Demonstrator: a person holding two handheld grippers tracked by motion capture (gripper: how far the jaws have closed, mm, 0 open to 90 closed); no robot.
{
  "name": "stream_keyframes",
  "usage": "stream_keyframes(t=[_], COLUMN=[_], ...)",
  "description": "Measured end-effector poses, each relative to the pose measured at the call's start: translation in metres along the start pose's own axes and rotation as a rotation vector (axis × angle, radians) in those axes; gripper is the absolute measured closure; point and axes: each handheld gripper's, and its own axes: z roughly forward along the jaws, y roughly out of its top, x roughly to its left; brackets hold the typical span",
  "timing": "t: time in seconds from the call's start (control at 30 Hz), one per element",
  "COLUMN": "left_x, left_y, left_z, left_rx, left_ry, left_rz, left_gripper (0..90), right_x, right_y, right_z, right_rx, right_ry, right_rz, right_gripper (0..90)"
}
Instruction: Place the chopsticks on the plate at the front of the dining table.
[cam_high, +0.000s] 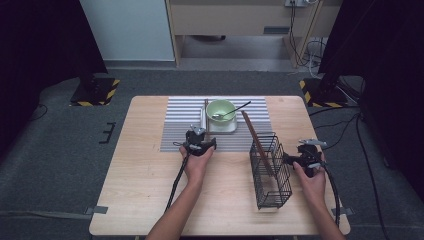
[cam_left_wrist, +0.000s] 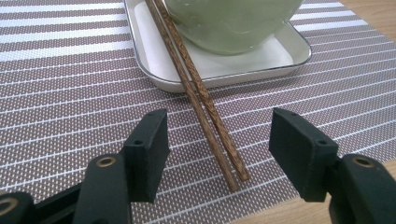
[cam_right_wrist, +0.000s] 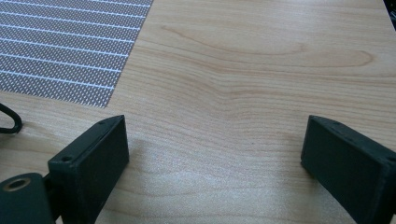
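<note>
A pair of brown wooden chopsticks (cam_left_wrist: 196, 88) lies with its far part on a white tray (cam_left_wrist: 233, 65) and its near ends on the striped placemat (cam_left_wrist: 70, 84). My left gripper (cam_left_wrist: 219, 135) is open, its jaws standing on either side of the near ends without touching them. A green bowl (cam_high: 220, 110) holding a spoon (cam_high: 232, 111) sits on the tray. From above, the left gripper (cam_high: 197, 132) is just in front of the tray. My right gripper (cam_right_wrist: 219, 135) is open over bare wood, to the right of a black wire basket (cam_high: 270, 170).
A long brown stick (cam_high: 256, 140) leans in the wire basket, its top reaching toward the mat. The wooden table (cam_high: 150, 190) has bare wood to the left and along the front. Cables trail from both grippers toward the table's near edge.
</note>
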Motion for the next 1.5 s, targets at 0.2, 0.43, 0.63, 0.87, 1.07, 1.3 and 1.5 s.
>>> stream_keyframes(t=[0.2, 0.43, 0.63, 0.87, 1.07, 1.3, 1.5], left_x=[-0.001, -0.001, 0.002, 0.008, 0.016, 0.021, 0.024], left_y=[0.001, 0.004, 0.007, 0.006, 0.005, 0.003, -0.002], left_z=[0.001, -0.008, -0.018, -0.034, -0.048, -0.062, -0.076], left_rx=[0.004, 0.004, 0.001, -0.008, -0.023, -0.027, -0.020], left_ry=[-0.006, -0.010, -0.018, -0.032, -0.028, -0.037, -0.056], left_rz=[-0.015, 0.020, 0.031, 0.050, 0.056, 0.063, 0.086], left_gripper=[36.5, 31.9, 29.3, 27.9, 27.4, 24.6, 21.7], right_x=[0.000, 0.000, 0.000, 0.000, 0.001, 0.001, 0.001], right_y=[0.000, 0.000, 0.000, 0.000, 0.000, 0.000, 0.000], right_z=[0.000, 0.000, 0.000, 0.000, 0.000, 0.000, 0.001], right_rx=[0.000, 0.000, 0.001, 0.001, 0.001, 0.001, 0.000], right_ry=[0.000, -0.001, -0.002, -0.004, -0.006, -0.006, -0.008], right_rz=[0.000, 0.000, 0.001, 0.002, 0.003, 0.004, 0.006], right_gripper=[7.6, 7.6, 7.5, 7.5, 7.3, 7.3, 7.3])
